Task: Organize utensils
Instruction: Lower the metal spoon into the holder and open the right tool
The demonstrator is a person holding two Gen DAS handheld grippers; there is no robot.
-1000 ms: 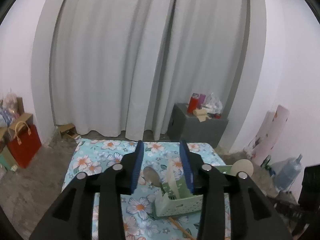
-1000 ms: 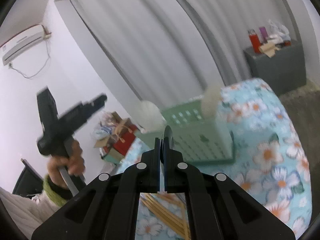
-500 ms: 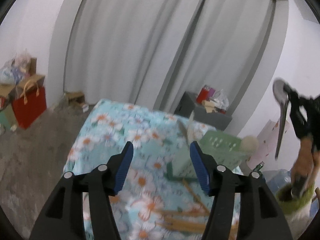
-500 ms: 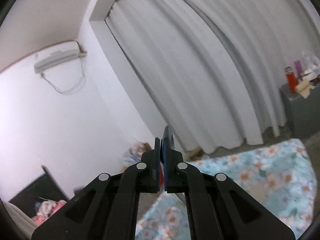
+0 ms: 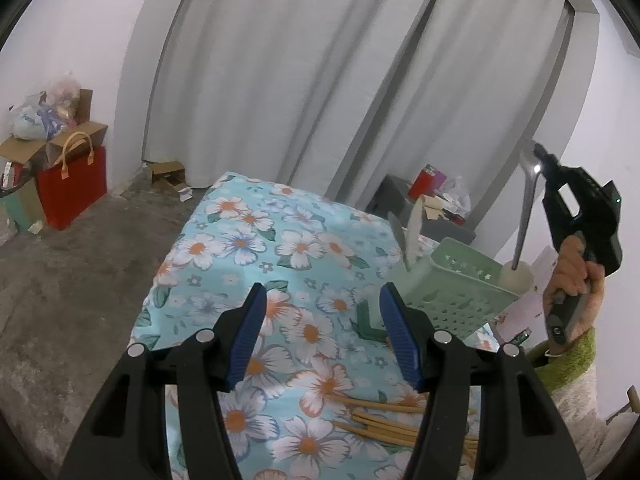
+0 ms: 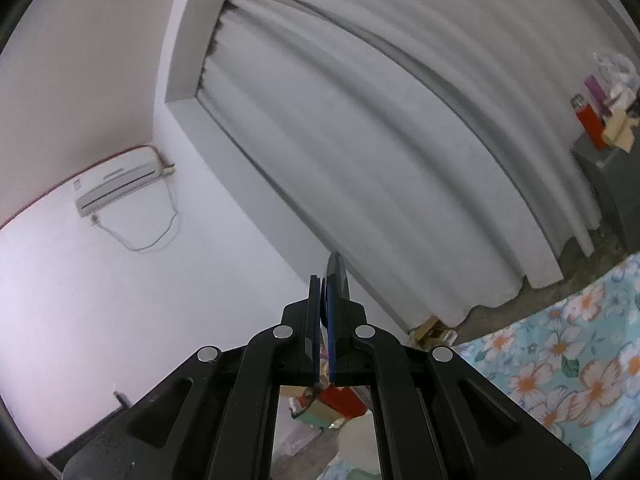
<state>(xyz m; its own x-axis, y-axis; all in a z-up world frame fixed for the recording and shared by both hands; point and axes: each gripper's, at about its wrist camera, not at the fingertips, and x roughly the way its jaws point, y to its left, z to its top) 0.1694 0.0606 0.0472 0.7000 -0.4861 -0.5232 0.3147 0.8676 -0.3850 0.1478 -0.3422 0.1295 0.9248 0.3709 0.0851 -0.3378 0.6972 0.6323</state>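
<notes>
My left gripper [image 5: 322, 292] is open and holds nothing, hovering over the floral tablecloth [image 5: 248, 240]. Several wooden chopsticks [image 5: 380, 424] lie on the cloth just under its right finger. A pale green slotted basket [image 5: 452, 296] stands to the right with two light utensils [image 5: 412, 228] upright in it. In the left wrist view a hand holds my right gripper [image 5: 540, 158] above the basket's right end, shut on a metal spoon [image 5: 526, 216] that hangs down toward a white round piece [image 5: 518, 276]. In the right wrist view the right gripper [image 6: 326, 292] pinches the spoon's thin edge [image 6: 338, 272].
A red bag [image 5: 74, 188] and cardboard boxes stand on the floor at the left. A grey cabinet [image 5: 400, 196] with a red can is behind the table. Grey curtains cover the back wall. An air conditioner [image 6: 120, 184] hangs on the wall.
My left gripper's jaws have widened and it has swung left and lower, over the chopsticks. My right gripper has risen from the basket with the spoon and now faces the wall.
</notes>
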